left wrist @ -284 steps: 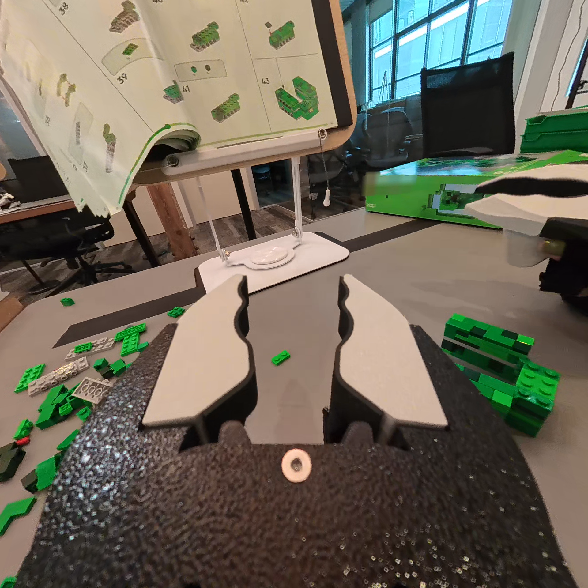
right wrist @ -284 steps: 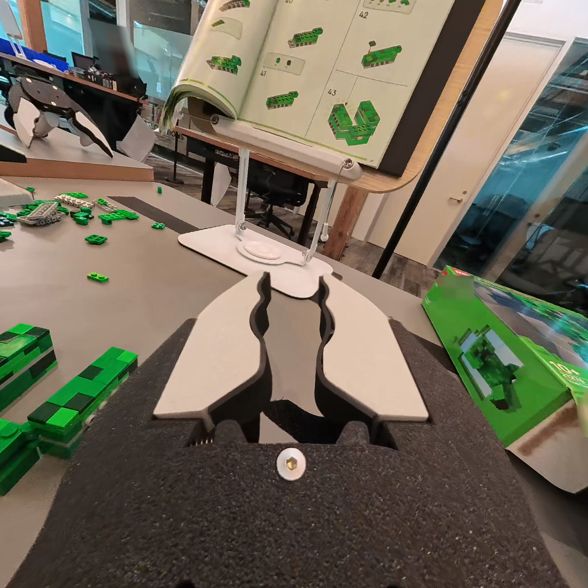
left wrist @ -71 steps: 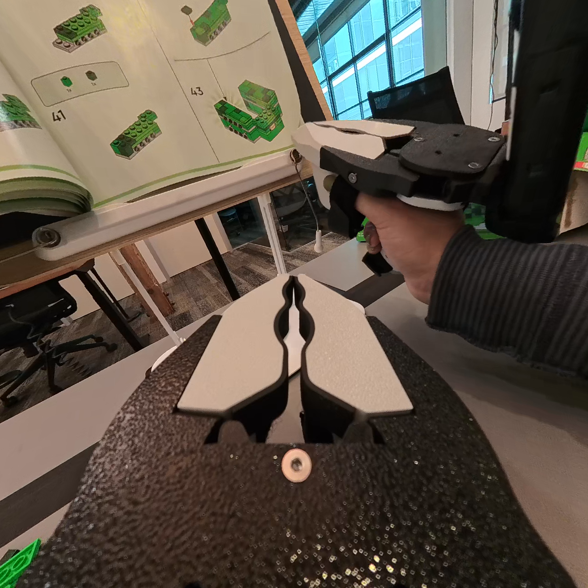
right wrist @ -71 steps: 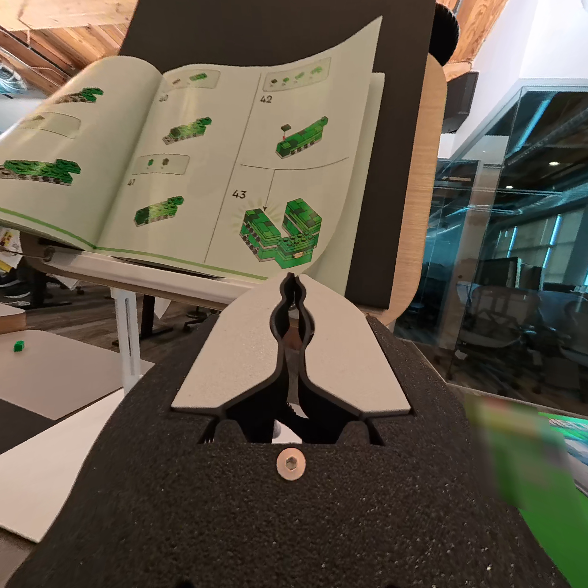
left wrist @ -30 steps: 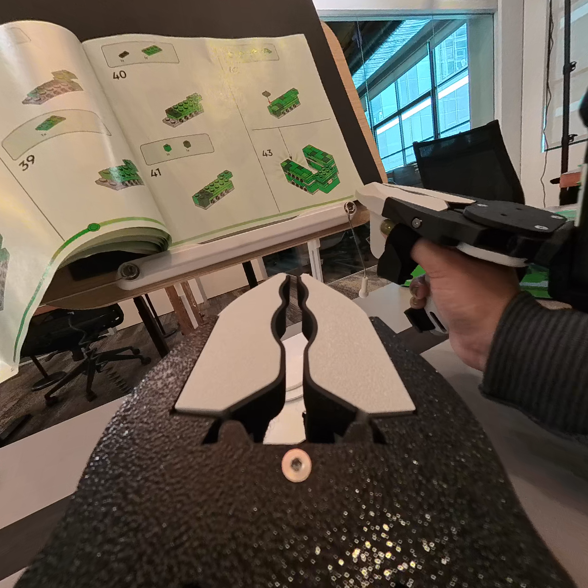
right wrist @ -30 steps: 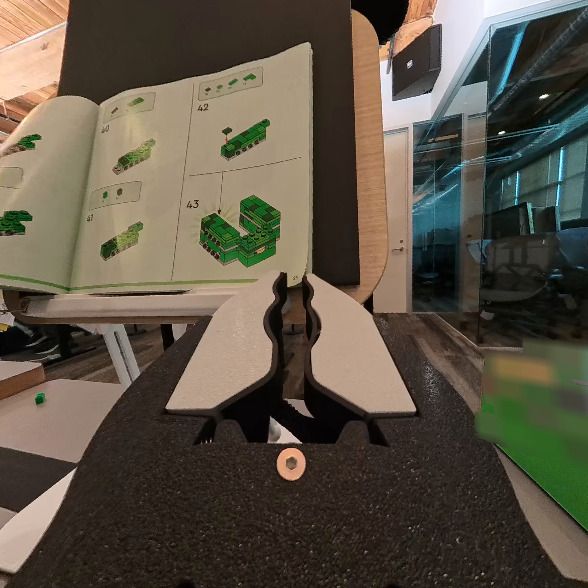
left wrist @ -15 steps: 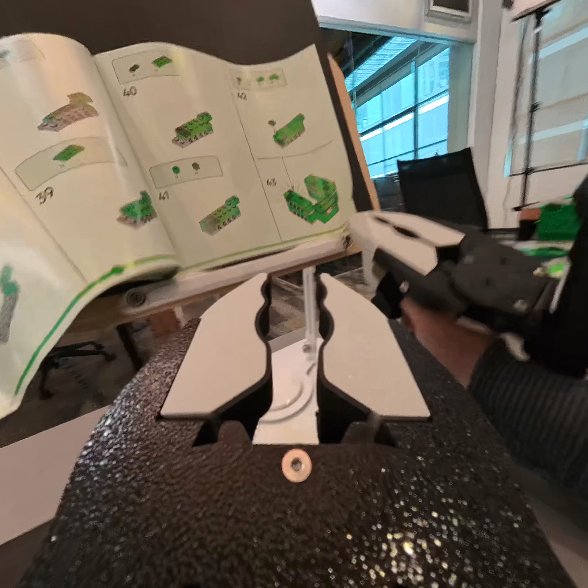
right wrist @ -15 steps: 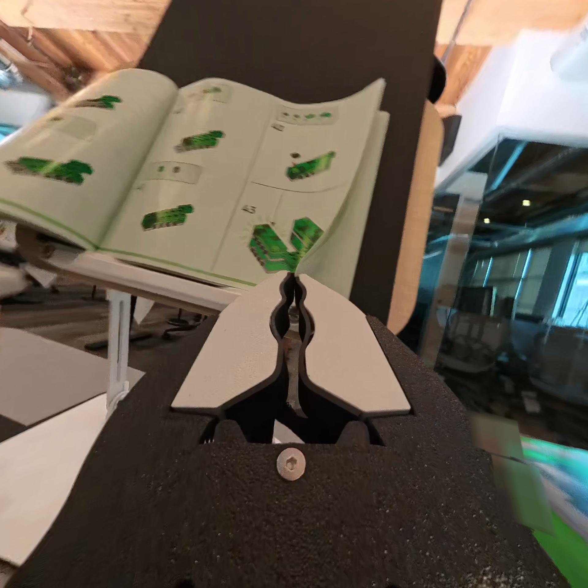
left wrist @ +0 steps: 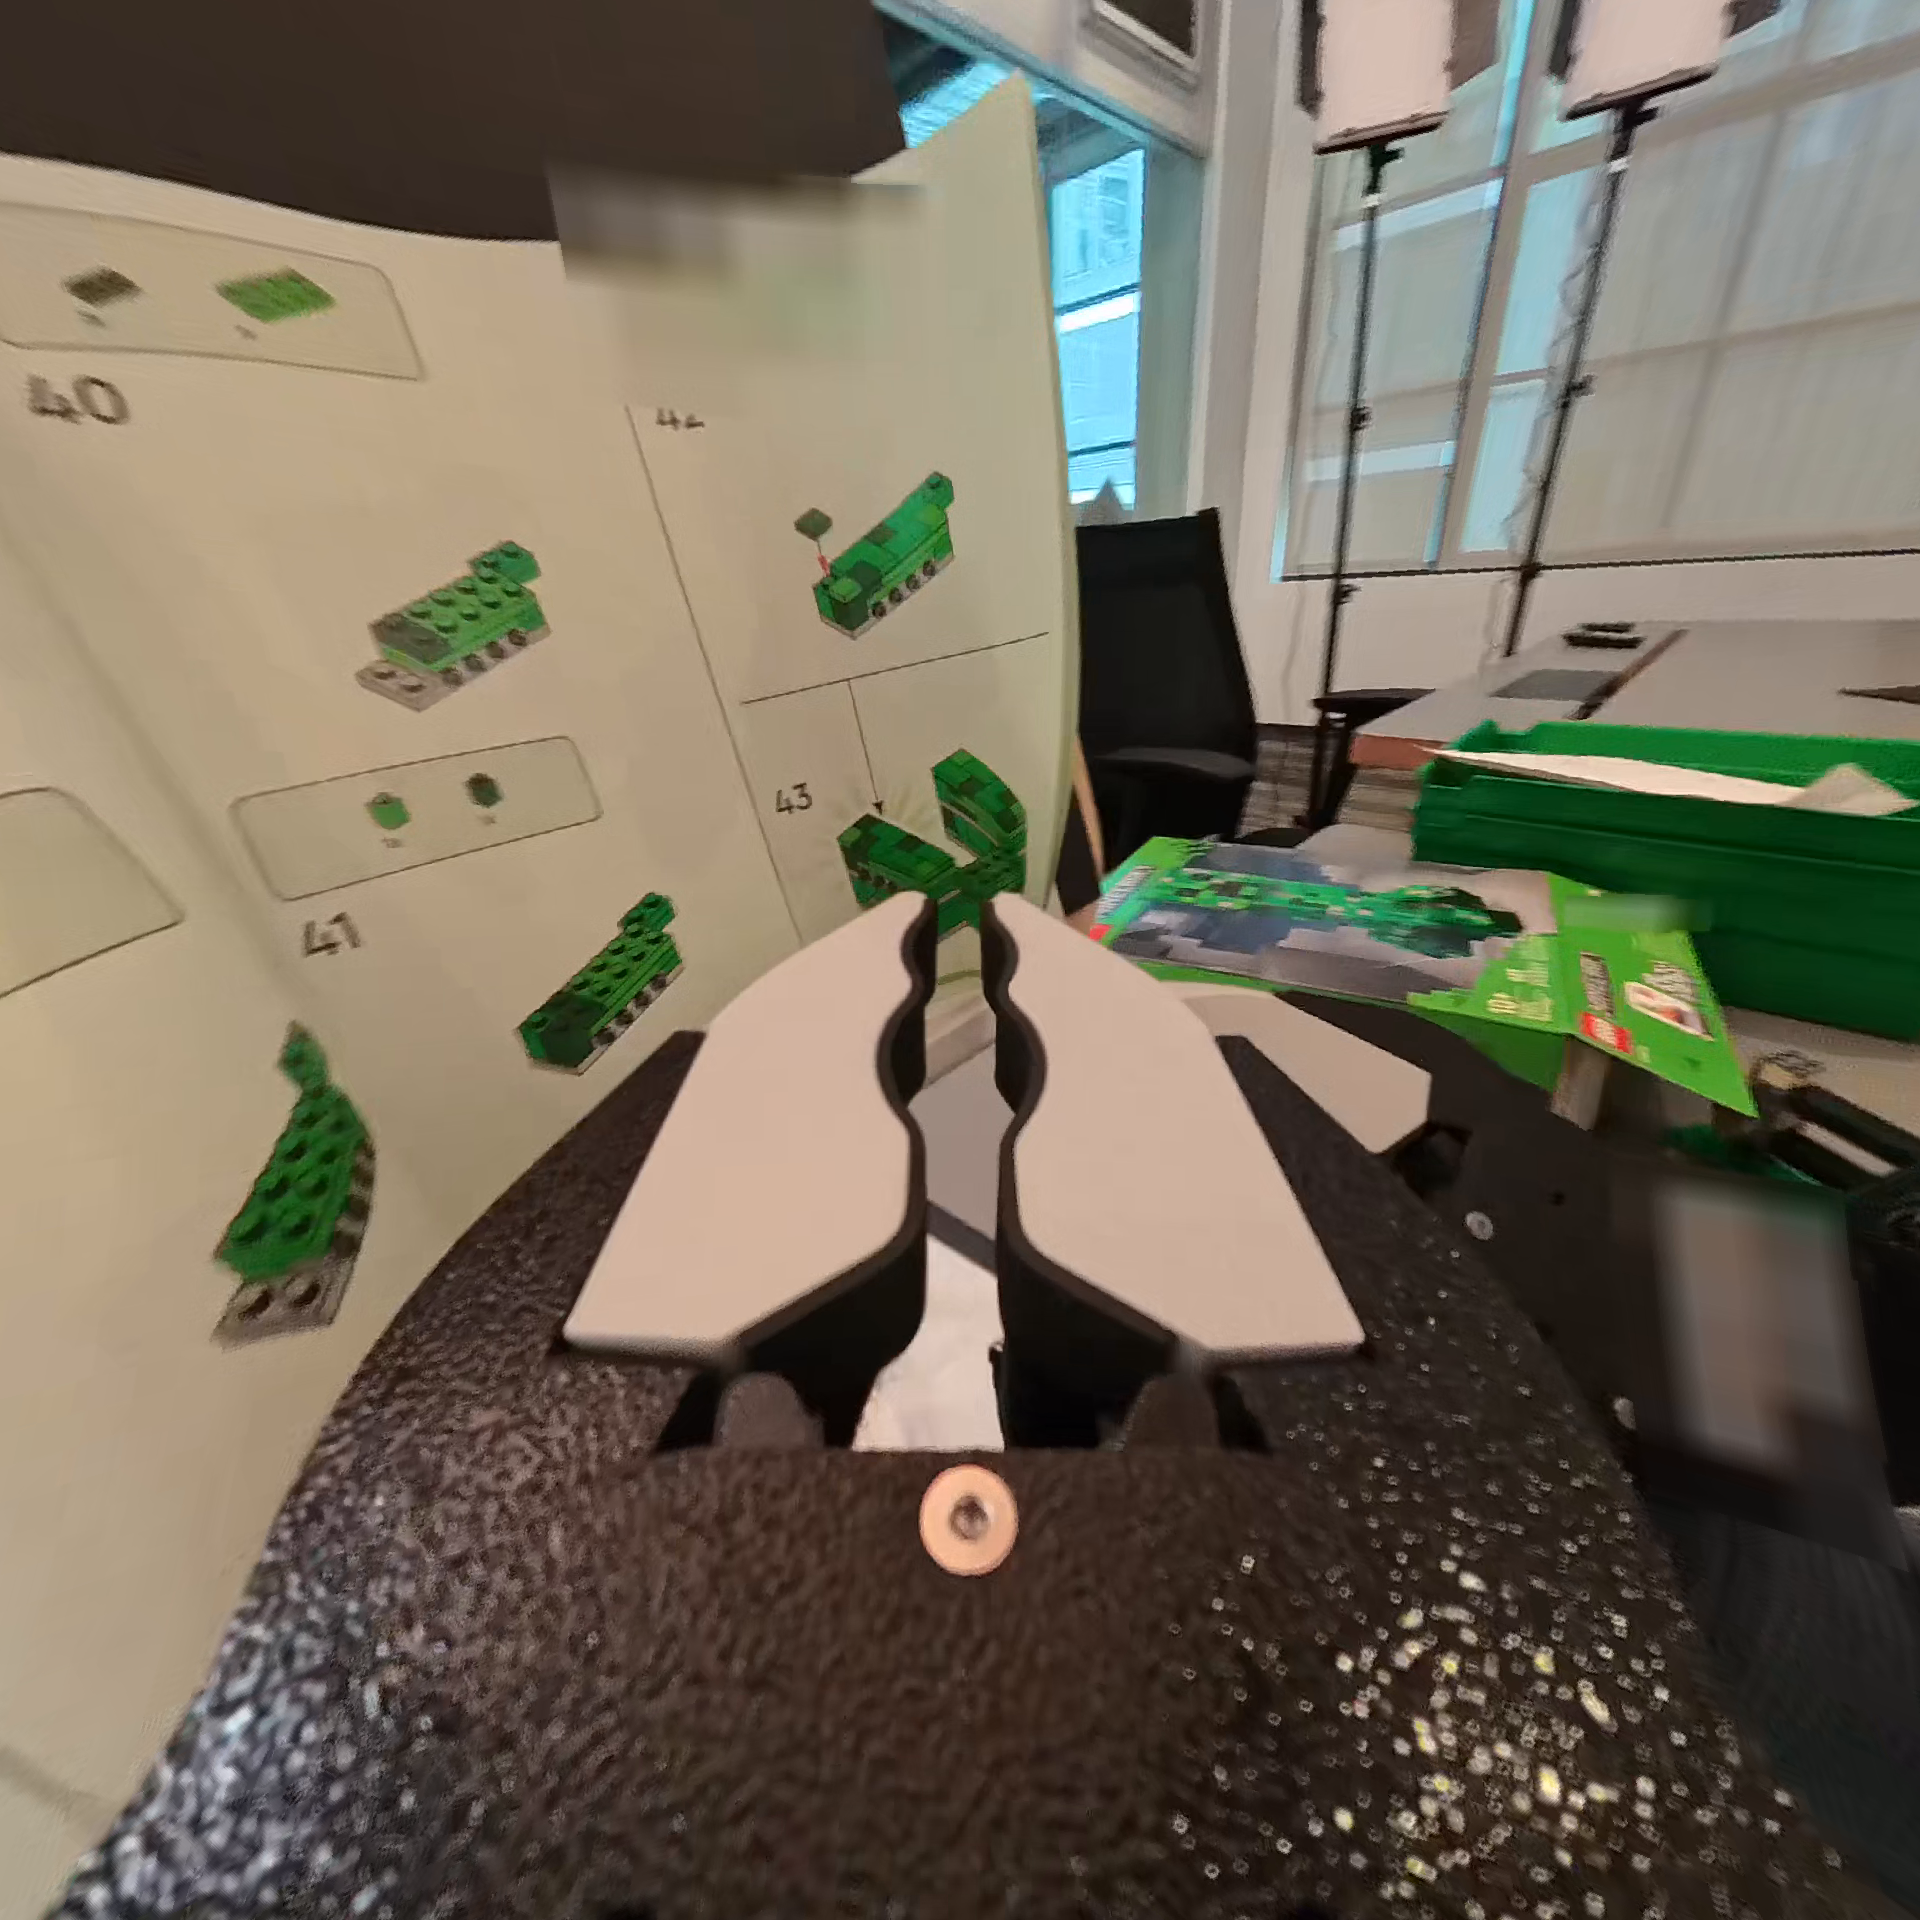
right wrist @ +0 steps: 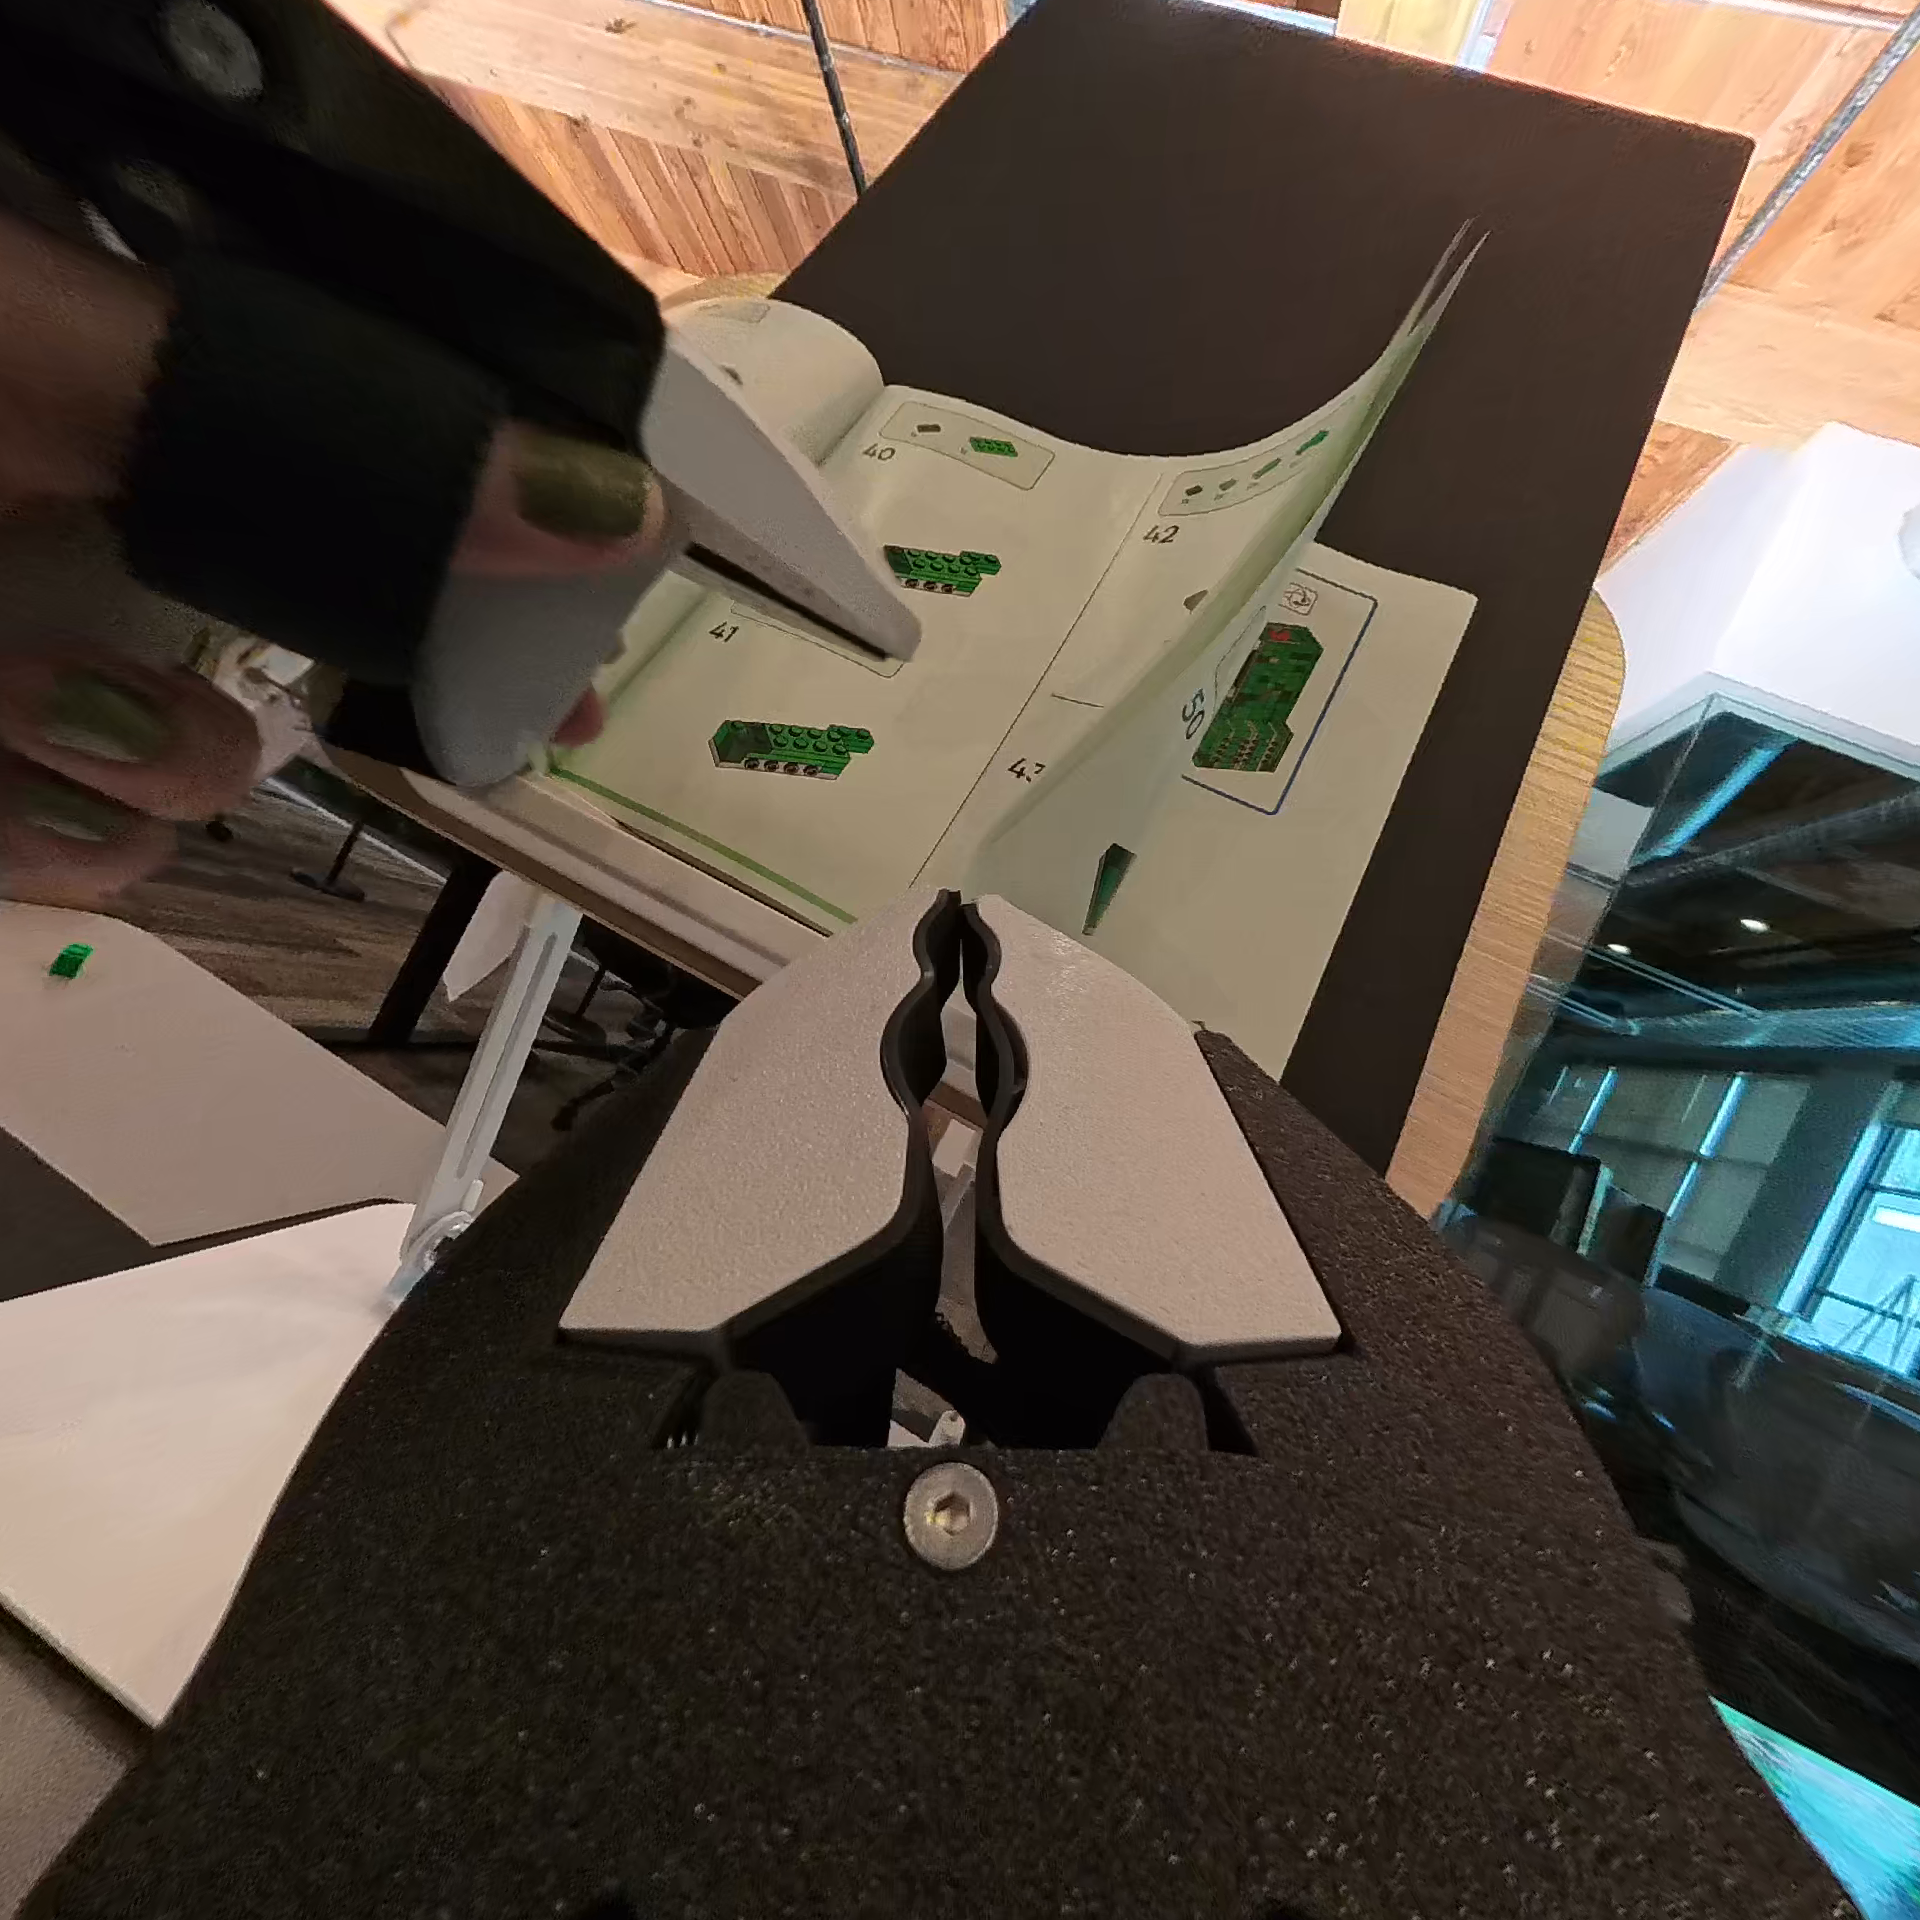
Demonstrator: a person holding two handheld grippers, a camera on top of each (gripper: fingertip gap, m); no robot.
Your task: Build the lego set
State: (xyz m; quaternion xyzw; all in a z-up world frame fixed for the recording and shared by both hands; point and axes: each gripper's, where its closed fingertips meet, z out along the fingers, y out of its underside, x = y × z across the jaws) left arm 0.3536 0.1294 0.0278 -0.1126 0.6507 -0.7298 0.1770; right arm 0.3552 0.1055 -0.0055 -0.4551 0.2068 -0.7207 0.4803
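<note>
**Lego booklet: page turn in hand**

Lego building is paused; no loose bricks lie within reach, only the instruction booklet [right wrist: 914, 665] on its stand. Your right claw [right wrist: 954, 914] is pinched on the lower corner of the lifted page [right wrist: 1299, 499]. Your left claw [left wrist: 956, 914] sits nearly closed, empty, close beside the page. Next, carry the page leftward gently, without tearing it
</note>
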